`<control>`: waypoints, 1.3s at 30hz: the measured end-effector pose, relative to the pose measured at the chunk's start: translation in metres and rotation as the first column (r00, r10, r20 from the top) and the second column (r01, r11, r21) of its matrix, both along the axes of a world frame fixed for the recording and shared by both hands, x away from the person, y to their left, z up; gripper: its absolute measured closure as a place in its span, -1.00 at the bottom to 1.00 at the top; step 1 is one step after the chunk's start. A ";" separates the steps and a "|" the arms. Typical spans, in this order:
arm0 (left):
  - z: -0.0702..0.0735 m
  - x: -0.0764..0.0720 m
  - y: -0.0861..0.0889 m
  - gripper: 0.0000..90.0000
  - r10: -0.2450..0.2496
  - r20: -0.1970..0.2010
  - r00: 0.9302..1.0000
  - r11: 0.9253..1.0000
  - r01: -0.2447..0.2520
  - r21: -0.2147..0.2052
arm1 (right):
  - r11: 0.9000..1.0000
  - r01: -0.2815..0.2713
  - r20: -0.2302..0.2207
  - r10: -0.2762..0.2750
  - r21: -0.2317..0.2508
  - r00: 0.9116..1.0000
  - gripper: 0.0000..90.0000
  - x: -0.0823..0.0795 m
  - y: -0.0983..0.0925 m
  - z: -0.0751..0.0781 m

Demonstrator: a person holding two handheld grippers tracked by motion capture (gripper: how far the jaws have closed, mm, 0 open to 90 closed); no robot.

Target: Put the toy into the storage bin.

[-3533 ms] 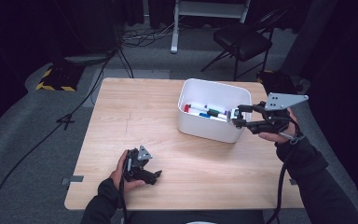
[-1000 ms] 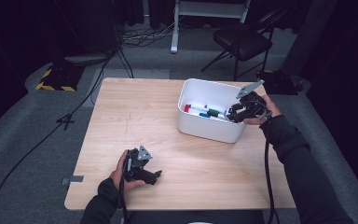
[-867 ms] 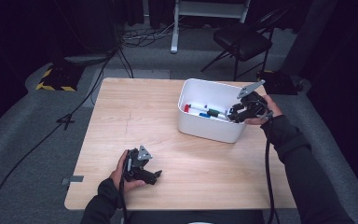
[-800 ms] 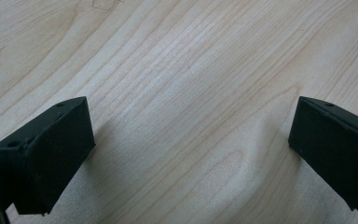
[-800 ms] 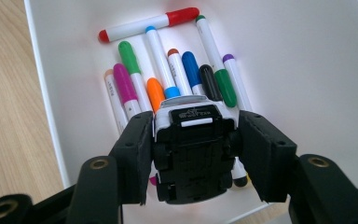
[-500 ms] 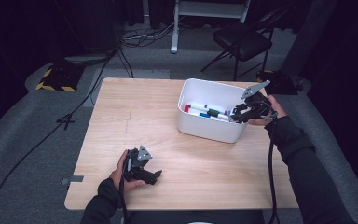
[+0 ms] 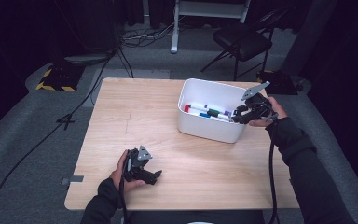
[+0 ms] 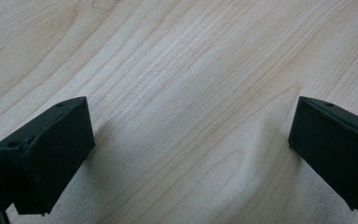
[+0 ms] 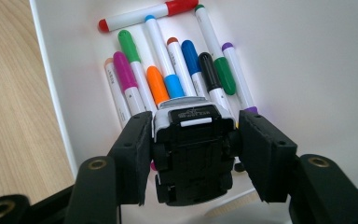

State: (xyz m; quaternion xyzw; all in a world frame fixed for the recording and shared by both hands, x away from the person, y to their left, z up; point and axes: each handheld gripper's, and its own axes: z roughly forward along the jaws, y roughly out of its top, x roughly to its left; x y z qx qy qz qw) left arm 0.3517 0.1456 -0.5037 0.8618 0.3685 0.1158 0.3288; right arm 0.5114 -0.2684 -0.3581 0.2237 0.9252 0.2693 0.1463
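A small black-and-grey device [image 9: 192, 149], possibly a label maker or stapler though its underside alone leaves that unsure, is clamped between the jaws of the right hand-held gripper [image 9: 193, 156]. It is gripped across its two long sides, so that it hangs squarely and can be lowered without tipping. It is held just above the inside of the white bin [image 7: 193, 91], over a row of capped markers [image 9: 168, 70] that lie side by side on the bin floor. In the high view the right hand-held gripper [image 7: 248, 112] is seen at the bin's right rim, angled inward, which suits setting the device down among the markers.

The bin stands on the far right part of the wooden table [image 7: 135, 121]. The left hand-held gripper [image 7: 142, 170] is rested on the table near the front edge, well apart from the bin; its jaws stand wide apart with bare wood between them, apparently parked while the other hand works.
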 end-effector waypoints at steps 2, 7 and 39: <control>0.000 0.000 0.000 -1.00 0.000 0.002 1.000 1.000 0.000 0.002 | 1.000 -0.002 -0.006 0.002 0.011 1.000 0.03 -0.001 0.000 0.000; 0.001 0.001 0.001 -1.00 -0.004 0.015 1.000 1.000 0.003 0.014 | 0.999 0.011 0.005 -0.012 0.034 1.000 -0.05 -0.003 -0.003 0.003; 0.000 0.001 0.001 -1.00 -0.002 0.012 1.000 1.000 0.001 0.009 | 0.971 0.096 0.159 -0.133 0.220 0.978 -0.52 -0.028 -0.005 0.002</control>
